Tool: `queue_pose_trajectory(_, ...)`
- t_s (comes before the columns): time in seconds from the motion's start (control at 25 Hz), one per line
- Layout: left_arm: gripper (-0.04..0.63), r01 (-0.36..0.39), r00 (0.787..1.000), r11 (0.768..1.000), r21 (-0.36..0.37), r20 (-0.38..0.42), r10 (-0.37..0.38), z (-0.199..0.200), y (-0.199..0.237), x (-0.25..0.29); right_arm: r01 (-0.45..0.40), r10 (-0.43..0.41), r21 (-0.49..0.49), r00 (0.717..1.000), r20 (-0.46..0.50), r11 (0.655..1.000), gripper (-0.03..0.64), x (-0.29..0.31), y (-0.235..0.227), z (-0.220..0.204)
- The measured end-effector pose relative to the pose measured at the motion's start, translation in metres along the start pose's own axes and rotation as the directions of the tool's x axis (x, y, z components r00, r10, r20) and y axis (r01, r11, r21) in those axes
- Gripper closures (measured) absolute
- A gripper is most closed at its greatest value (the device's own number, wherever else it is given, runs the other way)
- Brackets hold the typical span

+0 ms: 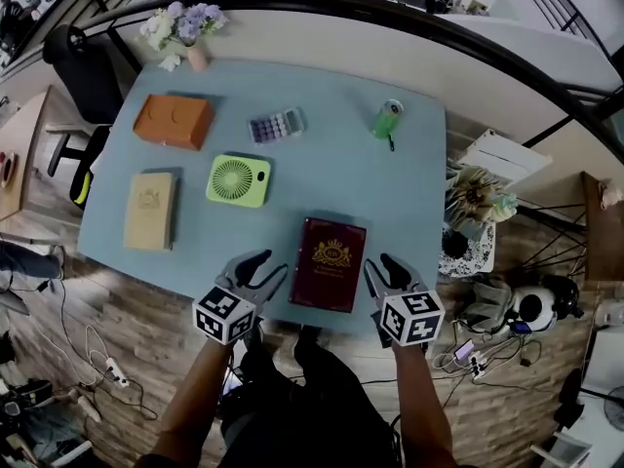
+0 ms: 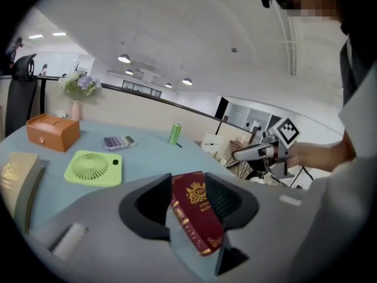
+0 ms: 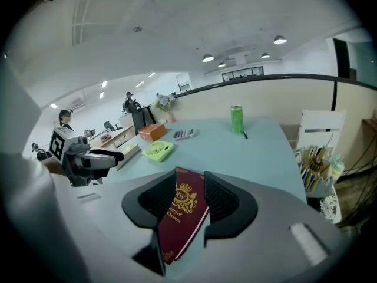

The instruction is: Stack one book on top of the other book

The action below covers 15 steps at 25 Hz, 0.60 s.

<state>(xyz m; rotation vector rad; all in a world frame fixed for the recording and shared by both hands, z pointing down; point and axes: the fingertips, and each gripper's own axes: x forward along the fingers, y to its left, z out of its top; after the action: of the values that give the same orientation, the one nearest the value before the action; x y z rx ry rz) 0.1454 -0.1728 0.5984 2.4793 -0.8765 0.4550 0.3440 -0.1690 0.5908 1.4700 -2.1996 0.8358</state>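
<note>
The red book lies at the near edge of the table, between the left gripper and the right gripper; both claws are open and hold nothing.

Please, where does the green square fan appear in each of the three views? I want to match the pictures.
Head view: the green fan lies left of centre on the blue table.
Left gripper view: it is at the left, at middle height.
Right gripper view: it is small, left of centre, at middle height.
Shared landmark: the orange box, which stands just beyond the fan in all three views.
</note>
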Motion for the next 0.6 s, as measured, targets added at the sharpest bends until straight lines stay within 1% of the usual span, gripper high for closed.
queue_pose_trajectory(0.36, 0.342, 0.025, 0.995, 0.997, -0.075, -0.092, -0.032, -0.049, 0.002, 0.038, -0.01, 0.021, 0.09, 0.993, -0.115, 0.996, 0.483, 0.037, -0.01, -0.058)
queue_pose_trajectory(0.6, 0.325, 0.019, 0.991, 0.993, -0.115, -0.13, -0.034, -0.071, 0.006, 0.06, -0.004, 0.026, 0.136, 0.987, -0.161, 0.991, 0.479, 0.052, -0.017, -0.085)
